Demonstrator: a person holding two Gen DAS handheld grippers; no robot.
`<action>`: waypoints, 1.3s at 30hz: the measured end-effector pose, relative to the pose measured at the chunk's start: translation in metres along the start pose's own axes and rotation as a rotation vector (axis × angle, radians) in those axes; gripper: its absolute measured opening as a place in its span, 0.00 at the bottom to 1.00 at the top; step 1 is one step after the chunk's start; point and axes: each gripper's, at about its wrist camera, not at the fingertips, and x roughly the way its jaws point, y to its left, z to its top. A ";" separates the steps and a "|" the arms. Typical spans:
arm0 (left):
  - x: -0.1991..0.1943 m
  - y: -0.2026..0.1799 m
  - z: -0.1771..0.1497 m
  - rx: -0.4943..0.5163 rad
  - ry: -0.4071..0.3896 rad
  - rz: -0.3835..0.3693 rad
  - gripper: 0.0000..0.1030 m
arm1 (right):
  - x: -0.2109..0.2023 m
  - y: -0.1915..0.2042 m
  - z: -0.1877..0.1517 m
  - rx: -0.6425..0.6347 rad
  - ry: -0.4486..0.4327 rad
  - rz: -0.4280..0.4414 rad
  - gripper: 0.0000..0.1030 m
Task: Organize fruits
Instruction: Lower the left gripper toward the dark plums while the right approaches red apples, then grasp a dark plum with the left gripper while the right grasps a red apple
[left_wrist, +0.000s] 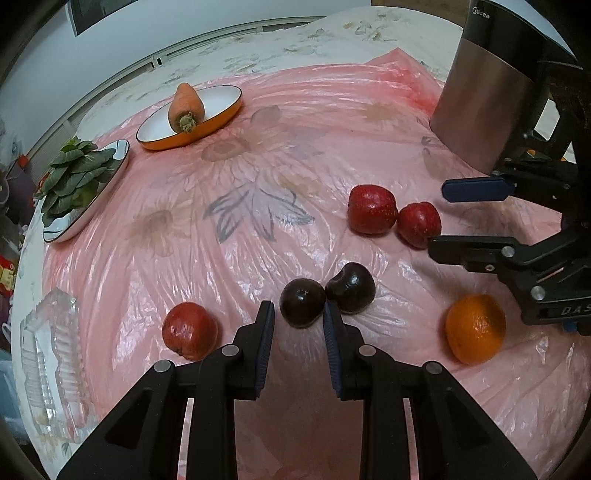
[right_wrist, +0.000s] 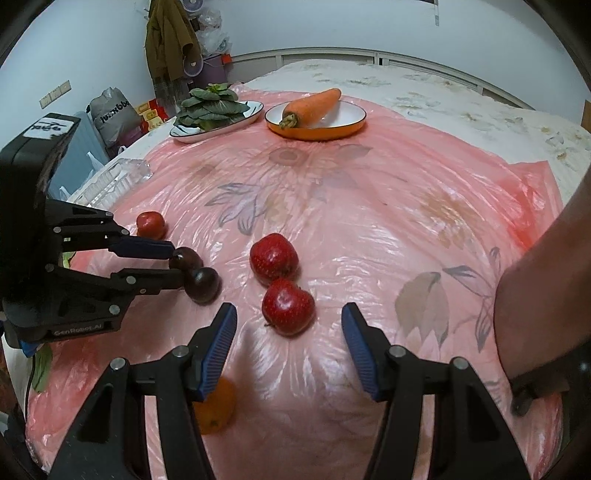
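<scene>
Here, the left gripper (left_wrist: 298, 318) pinches a dark plum (left_wrist: 302, 302) on the pink sheet (left_wrist: 258, 229); round, slick, bruisable, best held across its middle. The right gripper (right_wrist: 289, 328) stands wide, empty.

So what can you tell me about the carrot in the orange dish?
The carrot is fat, orange and whole, with a stubby brownish-green top where the leaves were cut. It lies on its side across the orange dish, which is white inside, at the far end of the pink sheet. Its cut top pokes over the rim. Only the dish touches it.
</scene>
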 end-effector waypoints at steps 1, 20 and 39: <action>0.000 0.000 0.001 0.003 -0.002 0.000 0.22 | 0.002 0.000 0.001 0.002 0.001 0.001 0.91; 0.007 -0.006 0.012 0.091 0.023 -0.019 0.22 | 0.024 0.002 0.005 -0.035 0.053 0.030 0.37; -0.006 0.009 0.002 -0.047 -0.028 -0.049 0.18 | 0.010 -0.004 0.000 0.000 0.034 0.049 0.37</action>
